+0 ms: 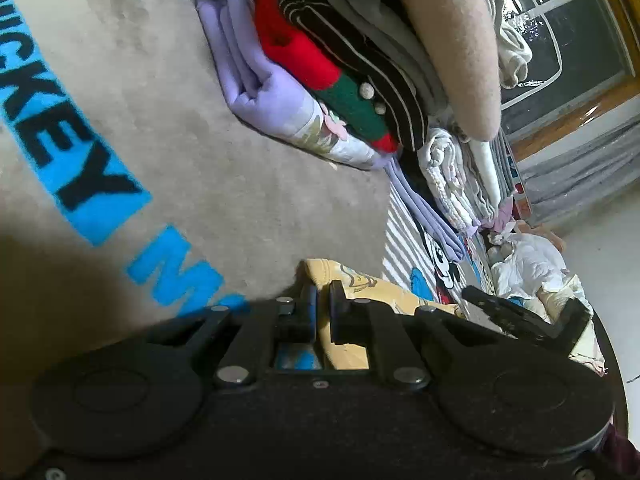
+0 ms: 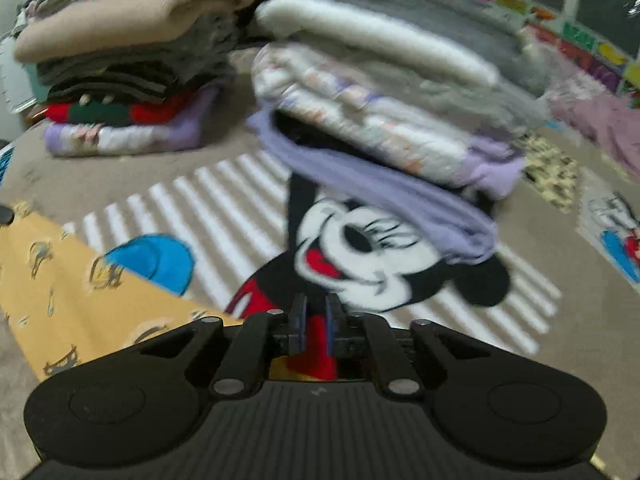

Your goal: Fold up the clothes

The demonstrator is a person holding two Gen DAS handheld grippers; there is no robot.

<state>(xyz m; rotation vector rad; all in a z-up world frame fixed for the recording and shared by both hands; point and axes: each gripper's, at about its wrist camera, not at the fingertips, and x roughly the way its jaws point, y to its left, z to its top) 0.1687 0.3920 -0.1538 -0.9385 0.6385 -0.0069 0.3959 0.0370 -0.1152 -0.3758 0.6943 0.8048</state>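
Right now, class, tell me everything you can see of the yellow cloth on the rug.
The yellow cloth is thin, soft fabric printed with small cartoon figures. It lies mostly flat on the rug, one straight edge running diagonally. The left gripper is shut on its edge; the right gripper hovers beside it, holding nothing.

A grey-beige pile carpet (image 1: pixel 208 168) with blue lettering, white stripes and cartoon mouse figures (image 2: pixel 372 256) covers the floor ahead of the fingers. Beyond them stands a wood-framed window (image 1: pixel 576 52) with dark panes.
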